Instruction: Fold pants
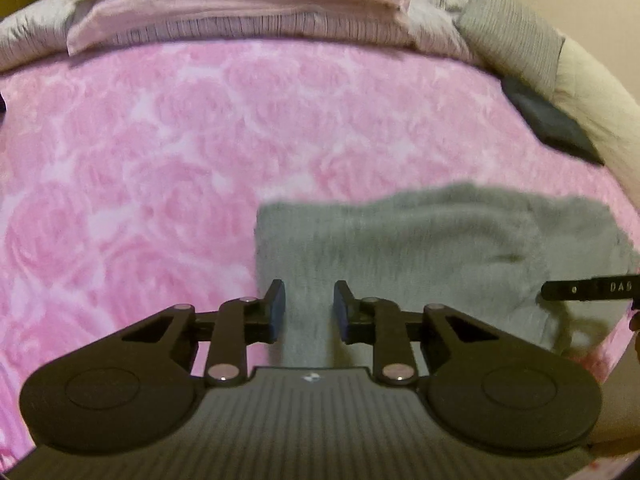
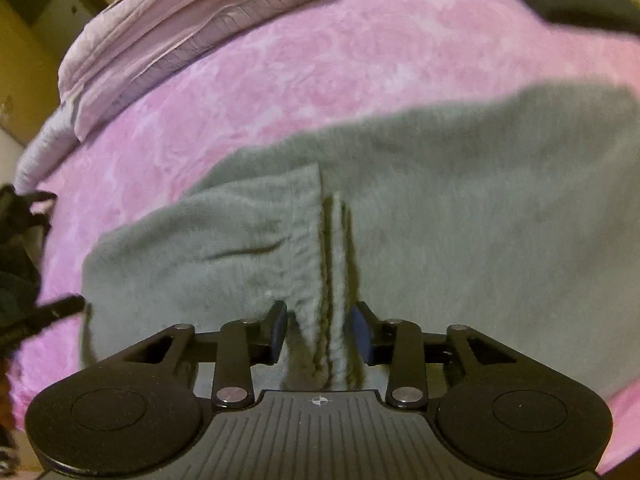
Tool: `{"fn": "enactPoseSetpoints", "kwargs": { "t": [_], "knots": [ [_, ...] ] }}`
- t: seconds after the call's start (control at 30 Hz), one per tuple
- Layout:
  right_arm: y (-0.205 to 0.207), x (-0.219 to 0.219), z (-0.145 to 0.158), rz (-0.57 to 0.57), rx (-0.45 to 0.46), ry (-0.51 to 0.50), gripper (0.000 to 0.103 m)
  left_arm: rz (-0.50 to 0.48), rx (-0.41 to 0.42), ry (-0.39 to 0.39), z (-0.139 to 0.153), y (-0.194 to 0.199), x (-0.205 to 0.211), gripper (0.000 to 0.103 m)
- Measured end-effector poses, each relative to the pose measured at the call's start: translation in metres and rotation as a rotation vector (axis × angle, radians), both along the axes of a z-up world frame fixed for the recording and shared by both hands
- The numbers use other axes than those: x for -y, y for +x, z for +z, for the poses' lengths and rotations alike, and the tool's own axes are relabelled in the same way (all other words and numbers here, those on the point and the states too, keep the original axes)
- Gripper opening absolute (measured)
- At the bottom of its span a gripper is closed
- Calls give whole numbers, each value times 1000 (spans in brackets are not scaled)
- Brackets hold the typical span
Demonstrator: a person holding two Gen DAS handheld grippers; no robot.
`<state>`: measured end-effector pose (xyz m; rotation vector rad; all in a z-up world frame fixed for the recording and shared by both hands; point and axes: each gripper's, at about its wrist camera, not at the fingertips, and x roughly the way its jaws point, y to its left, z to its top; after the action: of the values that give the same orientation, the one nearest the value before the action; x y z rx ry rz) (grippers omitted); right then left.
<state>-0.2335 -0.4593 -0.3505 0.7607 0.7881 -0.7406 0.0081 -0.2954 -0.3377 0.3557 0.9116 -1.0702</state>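
- Pink rose-patterned blanket (image 1: pixel 140 140) covers the bed; the same plush cover fills the upper part of the right wrist view.
- At the far edge of the bed lies a pale pink ribbed pillow (image 1: pixel 240 4), with a grey ribbed cushion (image 1: pixel 508 28) to its right.
- A dark flat object (image 1: pixel 552 120), too blurred to name, sits on the blanket near the beige edge on the right.
- The grey pants (image 2: pixel 460 220) lie on the blanket, folded over themselves; a gathered elastic waistband (image 2: pixel 312 248) runs down the middle of the right wrist view.
- The left gripper (image 1: pixel 309 306) hovers over the near left part of the pants, its fingers apart with grey cloth showing in the gap; the pads do not press on it.
- The right gripper (image 2: pixel 319 330) has its fingers spread to either side of the waistband's bunched edge; the cloth rises between them, but the pads stand clear of it.
- In the left wrist view, a black finger of the other gripper reaches in from the right edge.
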Motion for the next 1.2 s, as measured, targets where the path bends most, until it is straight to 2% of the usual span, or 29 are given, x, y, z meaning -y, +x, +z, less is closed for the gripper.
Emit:
{"fn": "enactPoseSetpoints", "kwargs": {
  "t": [0.07, 0.1, 0.17, 0.2, 0.27, 0.37, 0.43, 0.57, 0.7, 0.8, 0.9, 1.0, 1.07, 1.1, 1.2],
  "knots": [
    [-2, -4, 13, -15, 19, -121, 34, -23, 28, -35, 8, 1, 7, 21],
    [3, -2, 14, -4, 27, -147, 33, -44, 47, -43, 9, 0, 13, 22],
    [16, 4, 8, 20, 19, -169, 11, -79, 74, -34, 3, 0, 30, 21],
    [25, 10, -2, 35, 11, -174, 8, -88, 74, -30, -3, 1, 37, 21],
    [35, 19, -25, 48, -35, -165, 8, -88, 77, 2, -24, 7, 53, 21],
    [32, 28, -33, 52, -7, -164, 8, -93, 106, 31, -49, 12, 68, 22],
    [26, 28, -23, 53, -13, -155, 9, -76, 94, 34, -47, 13, 69, 22],
    [-4, -5, 10, 80, -4, -180, 9, -15, 66, 16, -21, 5, 49, 20],
    [-16, -40, 13, 144, 13, -117, 9, 5, 30, 26, 3, -23, 12, 20],
    [-16, -50, -6, 161, -28, -91, 9, 27, -36, 77, -2, -45, -9, 21],
    [-15, -43, -7, 171, -5, -84, 9, 62, -47, 171, -21, -59, -15, 20],
    [-39, -32, 6, 96, 68, -52, 15, 84, -30, 167, -15, -66, -11, 20],
    [-72, -22, 10, -18, 105, -53, 45, 94, -36, 138, -6, -69, -7, 20],
    [-93, -17, 9, -93, 109, -47, 49, 95, -33, 126, -3, -70, -6, 20],
    [-151, 4, -4, -279, 92, 8, 50, 106, -42, 112, 1, -74, 0, 20]
  ]
}}
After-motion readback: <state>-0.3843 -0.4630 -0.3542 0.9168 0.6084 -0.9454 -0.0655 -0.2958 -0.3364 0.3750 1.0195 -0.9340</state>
